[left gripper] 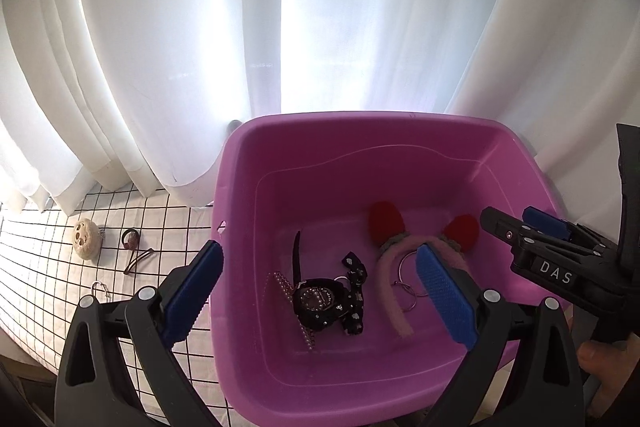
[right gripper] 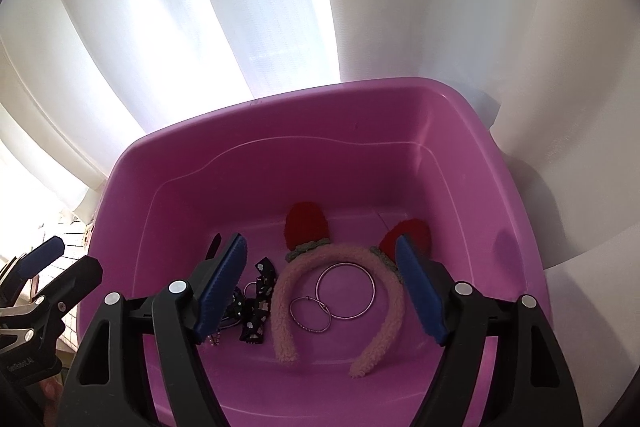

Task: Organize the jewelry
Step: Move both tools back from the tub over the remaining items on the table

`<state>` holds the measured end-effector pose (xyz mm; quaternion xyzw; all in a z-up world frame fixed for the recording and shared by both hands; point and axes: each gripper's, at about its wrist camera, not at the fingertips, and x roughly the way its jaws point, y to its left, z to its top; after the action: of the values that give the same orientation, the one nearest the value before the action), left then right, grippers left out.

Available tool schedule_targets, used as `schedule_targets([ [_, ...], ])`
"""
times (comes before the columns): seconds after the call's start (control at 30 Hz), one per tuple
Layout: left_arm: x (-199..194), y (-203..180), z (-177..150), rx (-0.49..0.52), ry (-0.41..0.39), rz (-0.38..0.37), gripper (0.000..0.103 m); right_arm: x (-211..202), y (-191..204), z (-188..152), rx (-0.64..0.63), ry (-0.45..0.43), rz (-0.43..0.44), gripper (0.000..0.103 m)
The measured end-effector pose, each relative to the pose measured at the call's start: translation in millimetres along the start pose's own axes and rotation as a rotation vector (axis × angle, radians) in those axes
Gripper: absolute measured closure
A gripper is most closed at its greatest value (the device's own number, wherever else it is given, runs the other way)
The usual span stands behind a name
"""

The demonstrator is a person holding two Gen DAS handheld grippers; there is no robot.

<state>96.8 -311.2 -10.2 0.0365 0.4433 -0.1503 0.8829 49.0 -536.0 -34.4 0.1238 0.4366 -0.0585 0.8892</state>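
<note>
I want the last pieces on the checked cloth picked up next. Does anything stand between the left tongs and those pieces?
Yes: the left tongs hang open over the purple tub, and its left wall stands between them and the small pieces on the checked cloth. Lifting over the rim should clear it.

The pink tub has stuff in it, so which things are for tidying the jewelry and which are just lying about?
For the job:
purple-pink plastic tub
fluffy pink headband with red ears
two silver metal rings
black beaded hair clip
cream skull-faced charm
brown hair tie

Just there:
white curtain
checked tablecloth
</note>
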Motion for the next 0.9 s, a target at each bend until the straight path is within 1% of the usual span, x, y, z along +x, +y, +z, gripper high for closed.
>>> schedule_targets([
  [0.53,-35,28,2,-0.044,-0.066,0.038,0.008,-18,31,5,-0.031,-0.03,0.068,0.03],
  [0.9,-53,66,-1,-0.12,-0.094,0.074,0.007,-21,77,12,-0.108,-0.045,0.123,0.03],
])
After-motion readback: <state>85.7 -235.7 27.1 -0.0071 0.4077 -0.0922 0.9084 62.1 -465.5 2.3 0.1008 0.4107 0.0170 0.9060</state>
